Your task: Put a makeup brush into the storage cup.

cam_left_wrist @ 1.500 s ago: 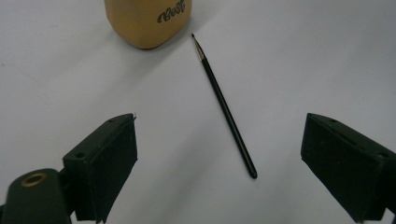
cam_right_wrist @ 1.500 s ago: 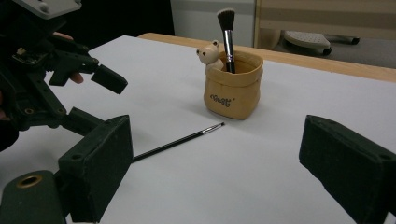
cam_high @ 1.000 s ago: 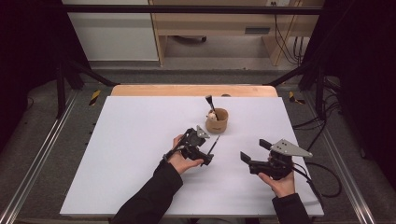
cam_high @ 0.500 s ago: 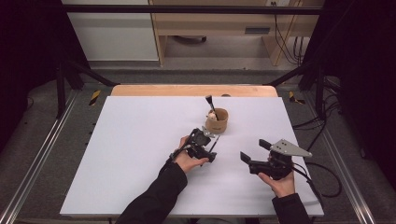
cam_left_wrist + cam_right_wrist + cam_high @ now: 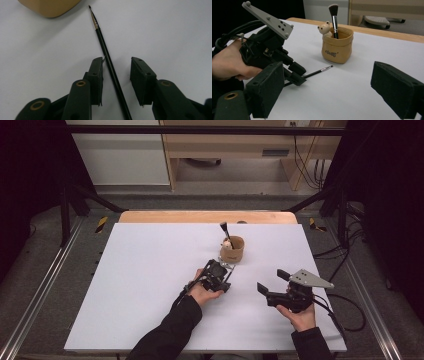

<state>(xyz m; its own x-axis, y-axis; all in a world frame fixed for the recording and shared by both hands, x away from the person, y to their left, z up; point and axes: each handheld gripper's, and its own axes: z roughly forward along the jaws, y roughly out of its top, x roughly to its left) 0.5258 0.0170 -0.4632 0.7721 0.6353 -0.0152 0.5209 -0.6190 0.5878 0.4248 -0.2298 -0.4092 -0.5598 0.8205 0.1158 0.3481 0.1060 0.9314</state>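
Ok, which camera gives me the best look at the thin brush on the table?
The left gripper view: the thin brush lies between the jaws, handle and tip sharp. The right gripper view shows its tip end poking out beside the pouch. In the high view the left gripper covers most of it.

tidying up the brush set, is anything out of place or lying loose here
One thing: a thin black fine-tipped brush lies flat on the white table, beside the tan pouch-shaped holder where the fluffy black makeup brush stands upright. The left claw straddles it, jaws closing but not yet gripping.
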